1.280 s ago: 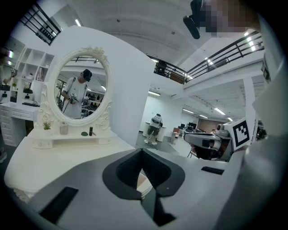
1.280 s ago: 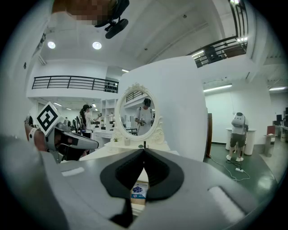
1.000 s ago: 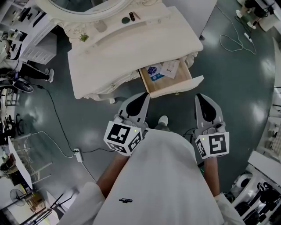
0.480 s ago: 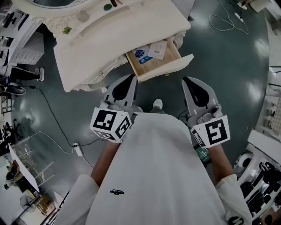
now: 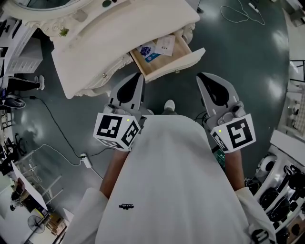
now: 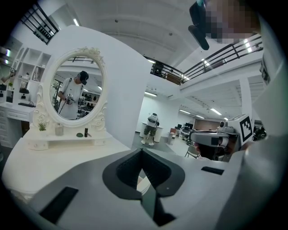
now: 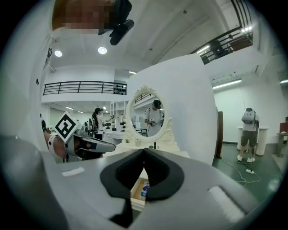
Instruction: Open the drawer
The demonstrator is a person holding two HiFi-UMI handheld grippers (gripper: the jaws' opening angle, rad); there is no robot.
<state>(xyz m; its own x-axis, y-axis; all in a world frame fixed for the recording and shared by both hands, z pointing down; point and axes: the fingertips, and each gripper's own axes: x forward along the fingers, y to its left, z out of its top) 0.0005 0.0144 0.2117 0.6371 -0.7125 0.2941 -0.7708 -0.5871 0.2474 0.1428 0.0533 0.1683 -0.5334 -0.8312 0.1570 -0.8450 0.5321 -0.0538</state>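
Note:
The white dressing table (image 5: 119, 33) stands at the top of the head view. Its drawer (image 5: 183, 61) is pulled out, showing a wooden floor with a blue packet and white cards (image 5: 155, 47) inside. My left gripper (image 5: 139, 76) hovers just short of the drawer's left front corner, shut and empty. My right gripper (image 5: 201, 76) is shut with nothing in it, a little in front of the drawer's right end and apart from it. In the right gripper view the drawer (image 7: 138, 189) shows below the closed right gripper (image 7: 144, 150). The left gripper (image 6: 141, 150) points over the tabletop.
An oval mirror (image 6: 76, 92) with small items on its shelf stands on the table. A black cable (image 5: 62, 143) and a power strip (image 5: 85, 159) lie on the dark floor at left. More cable (image 5: 233, 12) lies far right. My shoe (image 5: 167, 106) is below the drawer.
The table and open drawer have slid up and left in the head view. The right gripper has drawn slightly back from the drawer front. Both grippers stay shut; the drawer stays open.

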